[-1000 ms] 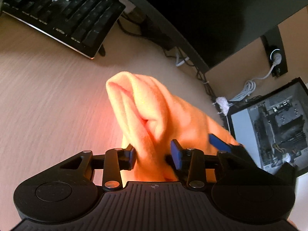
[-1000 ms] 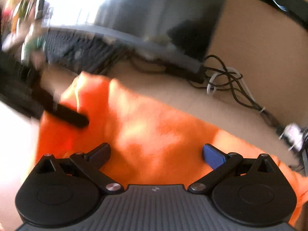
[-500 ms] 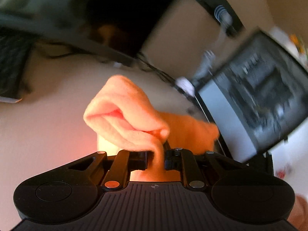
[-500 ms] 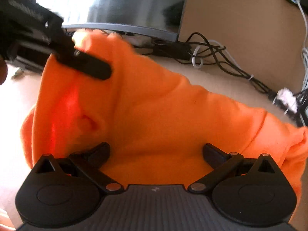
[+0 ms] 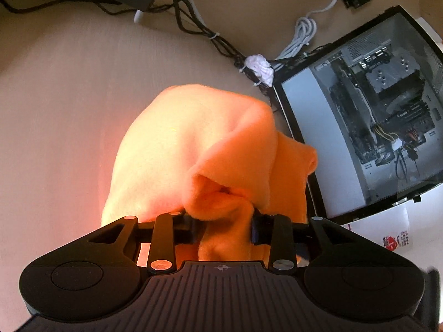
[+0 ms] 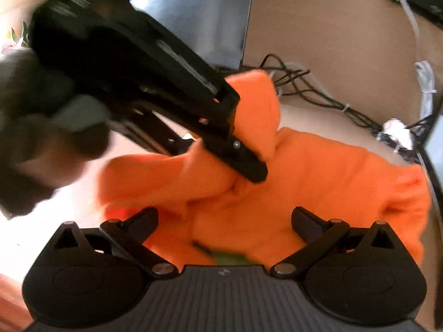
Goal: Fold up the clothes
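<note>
Bunching between the left gripper's (image 5: 225, 228) just-reopened jaws, the fleece (image 5: 193, 149) looks soft, light and floppy beside the PC case (image 5: 360, 105). Right gripper (image 6: 224, 221) jaws are spread wide over it, empty; a hem or corner seems the best hold.

Both grippers, left gripper (image 5: 224, 228) and right gripper (image 6: 224, 221), are matte black: ribbed bodies, round side discs, silver pivot screws (blue pads on the left one).

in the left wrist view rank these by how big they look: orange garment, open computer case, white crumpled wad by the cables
1. orange garment, though it lies nearest the camera, which inflates it
2. open computer case, close to the garment in apparent size, so that order is unsure
3. white crumpled wad, clearly smallest
</note>
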`<state>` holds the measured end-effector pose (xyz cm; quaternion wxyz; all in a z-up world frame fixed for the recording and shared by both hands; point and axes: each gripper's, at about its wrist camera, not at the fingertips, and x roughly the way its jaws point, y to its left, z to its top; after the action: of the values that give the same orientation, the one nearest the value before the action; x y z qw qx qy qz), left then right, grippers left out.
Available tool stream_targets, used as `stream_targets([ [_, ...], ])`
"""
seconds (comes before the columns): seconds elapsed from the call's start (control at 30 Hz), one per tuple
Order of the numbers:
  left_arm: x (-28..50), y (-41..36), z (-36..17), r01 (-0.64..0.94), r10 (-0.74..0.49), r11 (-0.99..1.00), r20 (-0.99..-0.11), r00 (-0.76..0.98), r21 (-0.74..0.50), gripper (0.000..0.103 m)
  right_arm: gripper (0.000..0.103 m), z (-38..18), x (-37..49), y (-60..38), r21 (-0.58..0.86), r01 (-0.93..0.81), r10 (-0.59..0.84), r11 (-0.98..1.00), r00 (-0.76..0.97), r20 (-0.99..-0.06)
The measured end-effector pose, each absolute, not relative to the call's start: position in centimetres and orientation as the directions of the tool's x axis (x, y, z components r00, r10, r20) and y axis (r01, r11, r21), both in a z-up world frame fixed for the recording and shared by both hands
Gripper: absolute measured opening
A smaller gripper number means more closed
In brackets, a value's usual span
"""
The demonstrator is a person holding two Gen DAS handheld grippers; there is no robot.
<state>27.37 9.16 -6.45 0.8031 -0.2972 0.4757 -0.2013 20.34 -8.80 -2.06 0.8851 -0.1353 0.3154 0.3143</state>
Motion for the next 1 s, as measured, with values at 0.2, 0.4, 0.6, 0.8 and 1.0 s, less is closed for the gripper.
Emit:
stream_targets([
  [0.2, 29.0, 9.6, -7.3, -0.059, -0.686, 0.648, -0.616, 0.388, -0.759, 0.047, 0.102, -0.2, 18.4, -9.4, 0.044, -0.641, 0.543, 0.766, 0.611, -0.576],
  [0.4, 29.4, 10.0, -7.1, -0.101, -0.715, 0.601, -0.590, 0.375, -0.793, 0.059, 0.103, -0.9, 19.9, -8.2, -0.020, -0.604, 0.486, 0.797, 0.660, -0.573],
  [0.6, 27.1, 11.3, -1.2, 0.096, -0.725, 0.622, -0.526, 0.444, -0.777, 0.078, 0.102, -3.8, 22.6, -9.5, -0.049, -0.513, 0.358, 0.857, 0.662, -0.659],
  [0.8, 25.2, 14.6, 1.8, 0.195, -0.704, 0.649, -0.482, 0.522, -0.735, 0.079, 0.102, -4.4, 23.0, -11.4, 0.001, -0.491, 0.370, 0.871, 0.655, -0.659],
  [1.0, 29.7, 12.1, -1.6, 0.131, -0.713, 0.628, -0.500, 0.491, -0.767, 0.078, 0.103, -5.0, 26.2, -10.8, 0.041, -0.508, 0.403, 0.860, 0.629, -0.665],
])
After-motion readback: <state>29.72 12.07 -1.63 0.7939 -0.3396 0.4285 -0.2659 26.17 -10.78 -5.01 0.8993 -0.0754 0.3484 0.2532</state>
